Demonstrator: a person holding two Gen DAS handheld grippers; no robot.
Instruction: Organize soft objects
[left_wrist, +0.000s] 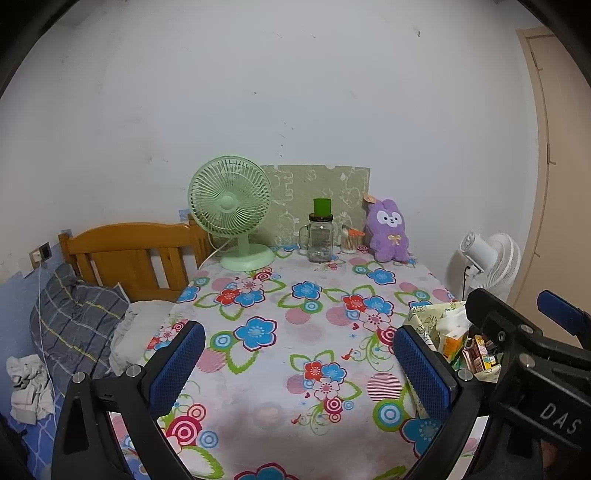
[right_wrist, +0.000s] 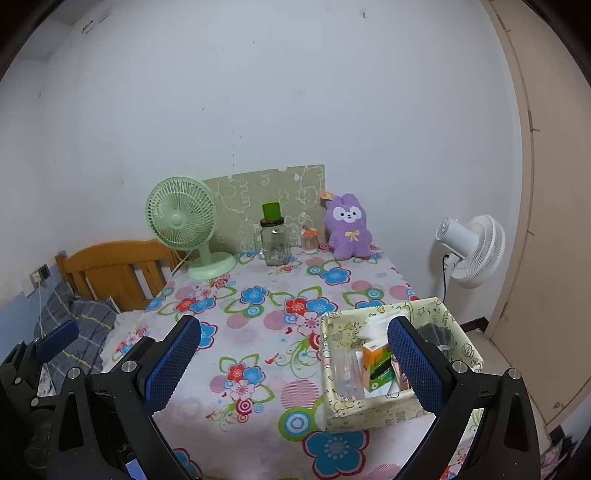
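Observation:
A purple plush rabbit (left_wrist: 389, 233) (right_wrist: 348, 227) sits upright at the far right of the flowered table (left_wrist: 295, 332) (right_wrist: 266, 302), against the wall. A pale fabric basket (right_wrist: 373, 406) (left_wrist: 424, 314) with tissue packs and small boxes stands at the table's near right. My left gripper (left_wrist: 301, 363) is open over the near table, far from the rabbit. My right gripper (right_wrist: 293, 360) is also open, its right finger over the basket. Nothing is between either pair of fingers. The right gripper's body shows at the right edge of the left wrist view.
A green desk fan (left_wrist: 232, 218) (right_wrist: 184, 225), a glass jar with a green cap (left_wrist: 320, 236) (right_wrist: 274, 240) and a small orange-lidded jar (left_wrist: 351, 242) stand at the back. A wooden bed with a plaid pillow (left_wrist: 74, 317) is left; a white floor fan (right_wrist: 469, 251) is right.

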